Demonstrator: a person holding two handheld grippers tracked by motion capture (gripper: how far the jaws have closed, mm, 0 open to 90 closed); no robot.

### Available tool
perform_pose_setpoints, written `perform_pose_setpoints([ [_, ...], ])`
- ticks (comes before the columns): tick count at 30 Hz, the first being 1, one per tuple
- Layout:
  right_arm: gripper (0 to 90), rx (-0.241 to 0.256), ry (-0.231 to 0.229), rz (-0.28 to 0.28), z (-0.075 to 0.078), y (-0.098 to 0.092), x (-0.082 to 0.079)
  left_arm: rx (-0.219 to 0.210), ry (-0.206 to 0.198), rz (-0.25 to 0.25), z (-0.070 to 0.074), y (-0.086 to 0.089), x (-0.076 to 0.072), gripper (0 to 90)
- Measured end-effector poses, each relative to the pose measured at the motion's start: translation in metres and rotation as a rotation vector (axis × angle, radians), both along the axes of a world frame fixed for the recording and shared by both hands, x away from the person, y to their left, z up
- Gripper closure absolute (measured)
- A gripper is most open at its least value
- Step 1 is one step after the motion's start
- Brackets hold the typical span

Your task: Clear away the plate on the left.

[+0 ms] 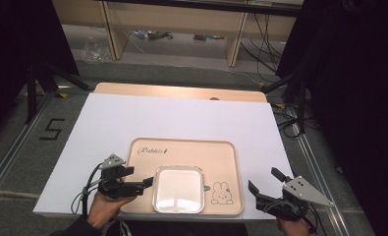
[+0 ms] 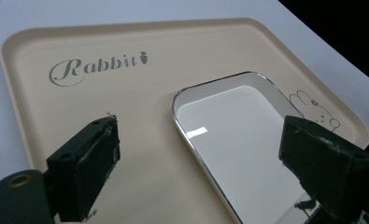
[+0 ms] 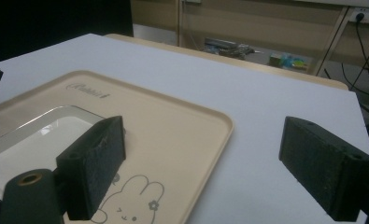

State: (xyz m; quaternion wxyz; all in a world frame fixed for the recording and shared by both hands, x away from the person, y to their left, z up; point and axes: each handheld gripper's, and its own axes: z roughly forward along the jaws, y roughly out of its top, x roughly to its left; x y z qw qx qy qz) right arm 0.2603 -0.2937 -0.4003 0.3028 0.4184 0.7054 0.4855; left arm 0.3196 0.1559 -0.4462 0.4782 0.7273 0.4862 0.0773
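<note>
A beige tray [image 1: 181, 142] printed with "Rabbit" and a rabbit drawing lies at the front middle of the white board. In it sits a shiny square metal dish [image 1: 179, 189] with rounded corners, empty. My left gripper [image 1: 141, 177] is open at the dish's left edge. In the left gripper view its jaws straddle the rim of the dish [image 2: 238, 140], one over the tray [image 2: 126, 37], the other over the dish. My right gripper [image 1: 263, 178] stands open over the white board, right of the tray. Its own view shows the tray [image 3: 182, 135] and dish [image 3: 28, 140] at left.
The white board [image 1: 181, 113] covers a wooden table [image 1: 181, 91] and has bare room behind and beside the tray. On the floor are a black "5" mark [image 1: 51, 129], stand legs [image 1: 34, 88] at left, and cables [image 1: 290, 118] at right. Wooden shelving [image 1: 181, 24] stands behind.
</note>
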Motion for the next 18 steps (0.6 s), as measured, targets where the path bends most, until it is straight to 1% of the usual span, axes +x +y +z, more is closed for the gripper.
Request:
perform_pose_setpoints([
  [2, 15.2, 0.001, 0.002, -0.001, 0.0, 0.0, 0.0, -0.005, -0.013, -0.007, 0.001, 0.002, 0.0, 12.0],
  [5, 15.2, -0.007, 0.004, -0.002, 0.001, 0.0, -0.001, -0.018, -0.021, 0.001, 0.002, 0.004, -0.002, 12.0],
  [7, 15.2, 0.001, 0.002, 0.0, 0.0, 0.0, 0.0, -0.023, -0.024, -0.003, 0.003, 0.006, -0.004, 12.4],
  [8, 15.2, 0.0, 0.002, -0.001, 0.0, 0.0, 0.0, -0.017, -0.041, -0.007, 0.003, 0.007, -0.004, 12.4],
  [10, 15.3, 0.007, 0.003, 0.003, 0.0, 0.001, 0.0, -0.025, -0.047, -0.004, 0.004, 0.009, -0.006, 12.4],
  [12, 15.2, 0.012, 0.007, 0.006, 0.0, 0.001, 0.0, -0.018, -0.064, -0.009, 0.005, 0.01, -0.008, 12.4],
  [13, 15.2, 0.005, 0.01, 0.004, 0.0, 0.001, 0.0, -0.021, -0.072, -0.012, 0.006, 0.01, -0.008, 12.4],
  [14, 15.3, -0.002, 0.017, 0.006, 0.001, 0.0, -0.001, -0.025, -0.07, -0.003, 0.006, 0.01, -0.009, 12.4],
  [15, 15.2, -0.002, 0.009, 0.006, 0.0, 0.0, -0.001, -0.022, -0.078, -0.006, 0.007, 0.011, -0.01, 12.4],
  [16, 15.3, -0.003, 0.017, 0.007, 0.001, 0.0, -0.001, -0.018, -0.082, -0.006, 0.007, 0.011, -0.011, 12.5],
  [18, 15.2, -0.006, 0.017, 0.005, 0.001, 0.0, -0.001, -0.018, -0.091, -0.01, 0.008, 0.012, -0.012, 12.8],
])
